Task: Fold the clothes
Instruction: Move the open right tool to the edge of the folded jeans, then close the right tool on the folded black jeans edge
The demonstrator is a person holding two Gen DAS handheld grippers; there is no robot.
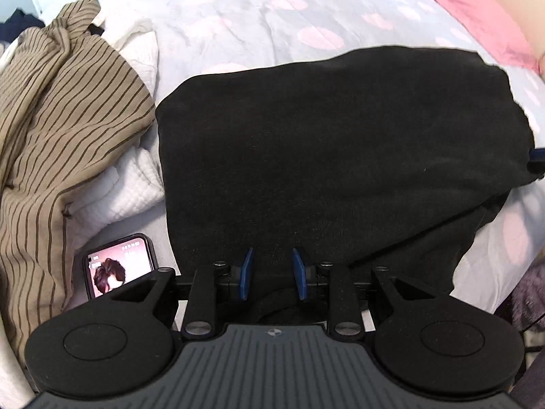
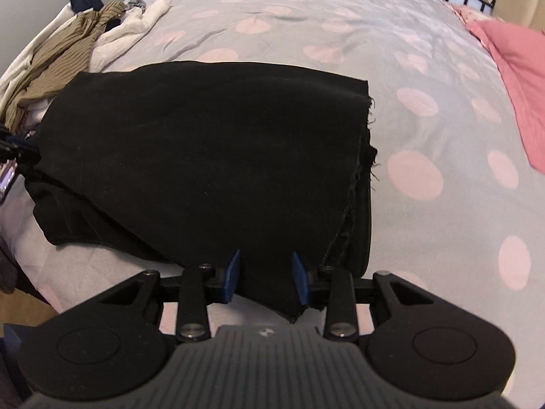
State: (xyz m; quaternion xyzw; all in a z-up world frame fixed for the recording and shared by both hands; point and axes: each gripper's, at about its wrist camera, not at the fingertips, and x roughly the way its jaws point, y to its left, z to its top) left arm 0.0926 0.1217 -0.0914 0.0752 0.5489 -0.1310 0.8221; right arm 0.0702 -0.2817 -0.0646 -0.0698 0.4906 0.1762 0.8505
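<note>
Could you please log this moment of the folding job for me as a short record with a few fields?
surface: bed sheet with pink dots
garment in work: black garment, folded over, lying on the sheet
left gripper: left gripper open, at the garment's near edge
right gripper: right gripper open, garment edge between its fingers
waiting pile: striped tan garment on white clothes, left of the black one
other items: phone, screen lit; pink cloth

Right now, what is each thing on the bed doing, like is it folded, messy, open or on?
black garment: folded over, lying flat on the bed.
striped brown garment: crumpled, unfolded.
white garment: crumpled beneath the striped one.
phone: screen lit.
pink cloth: rumpled.
left gripper: open.
right gripper: open around the black garment's near edge.
</note>
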